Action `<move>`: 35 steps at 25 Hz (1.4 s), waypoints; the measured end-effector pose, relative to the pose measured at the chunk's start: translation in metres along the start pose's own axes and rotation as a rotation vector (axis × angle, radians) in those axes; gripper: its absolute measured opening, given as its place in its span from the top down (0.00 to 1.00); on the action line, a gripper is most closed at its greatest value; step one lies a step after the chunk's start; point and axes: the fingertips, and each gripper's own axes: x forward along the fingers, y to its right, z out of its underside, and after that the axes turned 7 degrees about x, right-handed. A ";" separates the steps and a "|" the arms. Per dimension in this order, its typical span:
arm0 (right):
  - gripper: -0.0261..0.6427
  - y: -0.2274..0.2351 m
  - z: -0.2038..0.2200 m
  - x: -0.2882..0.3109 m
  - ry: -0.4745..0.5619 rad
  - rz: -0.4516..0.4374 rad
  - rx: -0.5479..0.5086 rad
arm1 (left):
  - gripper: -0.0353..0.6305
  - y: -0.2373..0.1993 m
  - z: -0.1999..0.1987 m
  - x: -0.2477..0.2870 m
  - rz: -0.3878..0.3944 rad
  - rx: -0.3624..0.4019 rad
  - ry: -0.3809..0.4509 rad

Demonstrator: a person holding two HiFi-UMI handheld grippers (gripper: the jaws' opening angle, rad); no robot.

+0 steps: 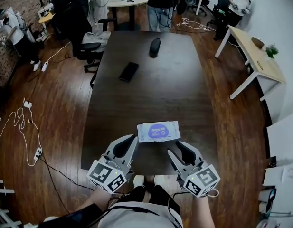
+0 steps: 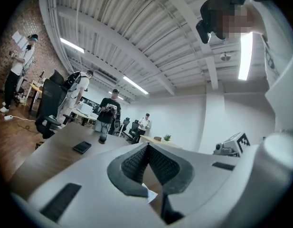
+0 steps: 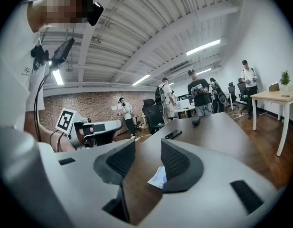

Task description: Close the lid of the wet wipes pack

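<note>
Left claw [image 1: 133, 139], right claw [image 1: 175, 147] abreast above table [image 1: 151, 89]

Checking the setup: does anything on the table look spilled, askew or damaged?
Nothing stands out. The wet wipes pack lies flat near the front edge of the table, only slightly turned. The phone and a dark object lie farther back, apart. No spill shows.

my left tongs [image 1: 128, 144] and right tongs [image 1: 180, 150] are pale grey plastic shells with black ribbed pads [image 3: 177, 163], each backed by a white cube with black square markers [image 1: 106, 175]. i wear a light top [image 1: 137, 217] and dark trousers [image 1: 158, 196].
</note>
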 end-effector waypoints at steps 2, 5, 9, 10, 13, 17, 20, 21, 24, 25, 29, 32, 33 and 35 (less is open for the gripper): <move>0.75 -0.010 -0.009 -0.013 0.036 0.019 -0.009 | 0.95 0.007 -0.008 -0.010 0.006 0.003 0.005; 0.84 -0.021 -0.024 -0.035 0.099 0.039 -0.016 | 0.95 0.023 -0.016 -0.020 0.032 -0.006 0.010; 0.89 -0.042 -0.033 -0.078 0.163 0.035 -0.014 | 0.95 0.057 -0.028 -0.040 0.049 0.009 0.038; 0.91 -0.048 -0.034 -0.087 0.177 0.028 -0.016 | 0.95 0.064 -0.033 -0.048 0.044 0.018 0.047; 0.95 -0.069 -0.035 -0.119 0.217 0.005 -0.033 | 0.95 0.088 -0.042 -0.071 0.029 0.044 0.070; 0.95 -0.100 -0.024 -0.178 0.248 -0.013 -0.042 | 0.95 0.132 -0.042 -0.111 0.004 0.063 0.108; 0.95 -0.115 -0.009 -0.228 0.263 -0.022 -0.034 | 0.95 0.175 -0.038 -0.140 -0.029 0.069 0.115; 0.95 -0.120 -0.003 -0.245 0.267 -0.029 -0.027 | 0.95 0.191 -0.034 -0.149 -0.035 0.068 0.114; 0.95 -0.137 0.014 -0.289 0.265 -0.049 -0.018 | 0.95 0.239 -0.020 -0.178 -0.051 0.060 0.097; 0.95 -0.144 0.020 -0.303 0.262 -0.053 -0.020 | 0.95 0.254 -0.016 -0.189 -0.055 0.058 0.090; 0.95 -0.166 0.037 -0.348 0.268 -0.067 -0.016 | 0.95 0.290 -0.009 -0.226 -0.075 0.069 0.076; 0.95 -0.177 0.039 -0.368 0.285 -0.067 -0.008 | 0.95 0.299 -0.017 -0.244 -0.077 0.082 0.100; 0.95 -0.181 0.038 -0.372 0.293 -0.066 -0.009 | 0.95 0.301 -0.021 -0.248 -0.079 0.086 0.105; 0.95 -0.186 0.037 -0.377 0.302 -0.061 -0.017 | 0.95 0.303 -0.027 -0.253 -0.078 0.092 0.108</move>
